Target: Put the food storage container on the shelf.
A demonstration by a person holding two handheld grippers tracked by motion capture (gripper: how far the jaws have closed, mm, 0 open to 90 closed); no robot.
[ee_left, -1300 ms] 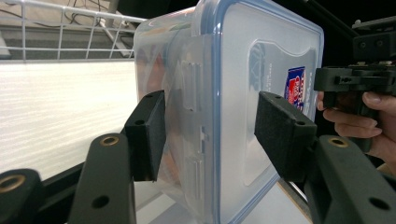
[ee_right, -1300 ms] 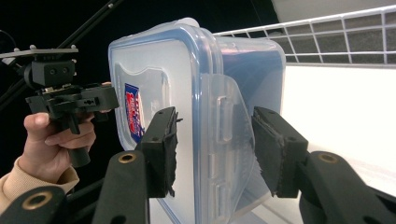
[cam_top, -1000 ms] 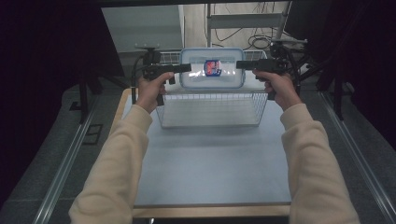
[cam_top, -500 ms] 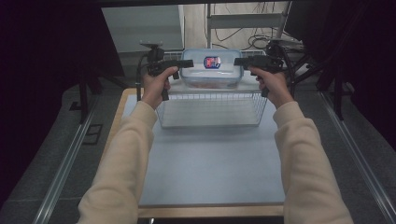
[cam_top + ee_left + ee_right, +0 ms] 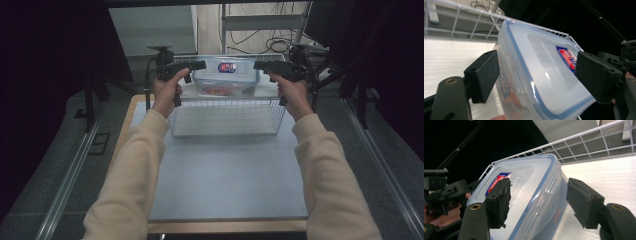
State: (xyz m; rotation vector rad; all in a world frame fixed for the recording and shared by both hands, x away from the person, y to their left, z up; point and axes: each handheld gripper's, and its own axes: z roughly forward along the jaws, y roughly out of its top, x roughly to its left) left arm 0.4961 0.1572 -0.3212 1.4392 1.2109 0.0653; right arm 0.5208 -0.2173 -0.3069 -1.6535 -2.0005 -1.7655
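Note:
A clear plastic container (image 5: 226, 75) with a blue-rimmed lid and a red and blue label sits in the far part of a white wire basket (image 5: 225, 119); something orange shows inside it. My left gripper (image 5: 200, 65) is at its left end and my right gripper (image 5: 257, 65) at its right end. In the left gripper view the container (image 5: 544, 75) lies between the left gripper's (image 5: 539, 75) jaws, which have just been opening. In the right gripper view the container's corner (image 5: 531, 195) lies between the right gripper's (image 5: 541, 202) jaws, also just opening, and the right pad (image 5: 581, 205) stands off its wall.
The basket stands at the far end of a pale grey table top (image 5: 225, 180) with a wooden edge. Metal rails (image 5: 70, 175) run along both sides. Cables and a stand (image 5: 270, 40) lie on the floor beyond the basket, with dark curtains to the left and right.
Both hands have stayed at the container's ends, with the gripper tips shifted slightly up in the picture. The container has stayed in the far part of the basket.

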